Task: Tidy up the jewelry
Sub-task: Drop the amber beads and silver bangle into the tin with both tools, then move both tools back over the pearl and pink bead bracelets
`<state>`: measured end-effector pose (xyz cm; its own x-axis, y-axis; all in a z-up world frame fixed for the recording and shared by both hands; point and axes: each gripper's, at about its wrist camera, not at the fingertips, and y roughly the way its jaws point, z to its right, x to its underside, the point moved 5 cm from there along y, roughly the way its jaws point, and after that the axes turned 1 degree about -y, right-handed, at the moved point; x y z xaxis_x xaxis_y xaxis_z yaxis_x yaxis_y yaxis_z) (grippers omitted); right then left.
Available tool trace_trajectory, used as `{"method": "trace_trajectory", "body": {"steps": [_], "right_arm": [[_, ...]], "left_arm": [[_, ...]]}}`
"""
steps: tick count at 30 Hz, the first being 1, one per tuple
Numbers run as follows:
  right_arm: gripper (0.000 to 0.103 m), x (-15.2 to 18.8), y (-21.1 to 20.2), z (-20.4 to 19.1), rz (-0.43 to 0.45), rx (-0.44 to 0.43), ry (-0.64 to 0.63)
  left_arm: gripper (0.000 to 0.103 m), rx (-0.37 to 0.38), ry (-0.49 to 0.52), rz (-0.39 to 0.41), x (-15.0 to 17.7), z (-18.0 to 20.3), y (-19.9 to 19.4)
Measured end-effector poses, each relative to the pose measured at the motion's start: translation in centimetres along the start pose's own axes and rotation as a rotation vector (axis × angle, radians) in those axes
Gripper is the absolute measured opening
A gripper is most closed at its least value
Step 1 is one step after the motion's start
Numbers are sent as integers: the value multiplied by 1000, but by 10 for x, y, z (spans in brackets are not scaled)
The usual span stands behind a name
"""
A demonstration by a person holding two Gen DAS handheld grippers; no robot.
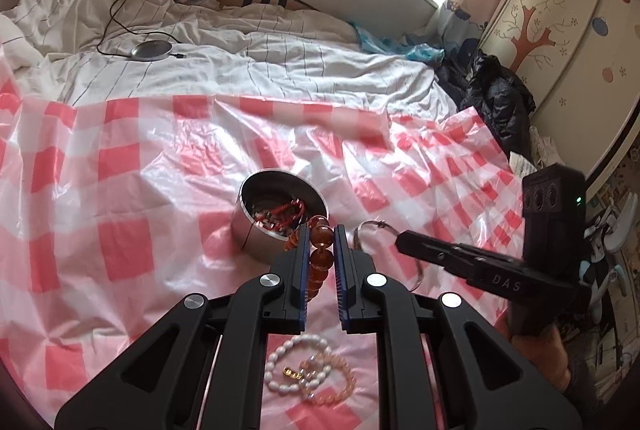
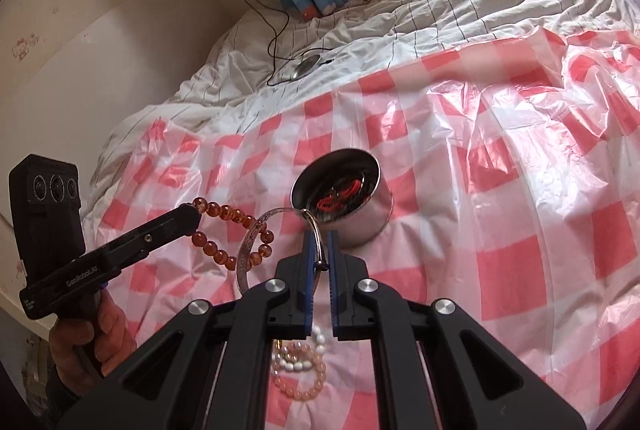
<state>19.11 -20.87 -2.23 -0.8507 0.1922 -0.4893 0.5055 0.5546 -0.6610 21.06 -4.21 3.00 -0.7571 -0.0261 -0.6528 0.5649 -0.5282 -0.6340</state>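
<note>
An amber bead bracelet is clamped between the left gripper pads, its loop hung lengthwise along the fingers. A silver bangle is pinched edge-on by the right gripper, angled toward the steel tin just ahead. White and pink bracelets lie beneath on the checked sheet.

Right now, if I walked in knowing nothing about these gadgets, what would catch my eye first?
Probably the round shiny steel tin sitting mid-bed on the pink-and-white checked plastic sheet, with red cords tangled inside. Just in front of it, the left gripper pinches a string of amber-orange glass beads, while the right gripper holds a thin silver bangle. Nearer, a white bead bracelet and a peach bead bracelet lie overlapping on the sheet.
</note>
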Motion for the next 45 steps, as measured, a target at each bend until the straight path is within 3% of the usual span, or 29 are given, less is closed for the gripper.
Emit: {"method": "trace_trajectory", "body": {"steps": [5,14,19,23,31,37,39,40,41,45], "right_arm": [[7,-12,11,11,21,-4,54],[7,-31,30,32,40,71,50],[7,-38,43,41,33,103,37],[7,-36,53,36,19,118,16],[8,-40,71,14,39,140,-55],[11,-33,94,15,-35,178,-90],[17,-34,92,15,-21,169,-77],[34,-36,87,15,-2,170,-74],[43,-37,83,16,15,174,-73],[48,-42,69,19,55,172,-54]], "left_arm": [[10,23,-34,19,-16,1,16],[11,30,-30,7,-32,2,63],[11,-99,-28,-72,-27,-19,98],[12,-131,-49,-53,-29,-28,91],[27,-122,-81,-8,-30,-34,68],[37,-115,-76,-4,-29,-30,64],[39,-117,-68,-9,-28,-28,64],[39,-119,-64,-12,-27,-27,64],[41,-122,-61,-14,-26,-27,64],[46,-134,-40,-20,-20,-23,59]]}}
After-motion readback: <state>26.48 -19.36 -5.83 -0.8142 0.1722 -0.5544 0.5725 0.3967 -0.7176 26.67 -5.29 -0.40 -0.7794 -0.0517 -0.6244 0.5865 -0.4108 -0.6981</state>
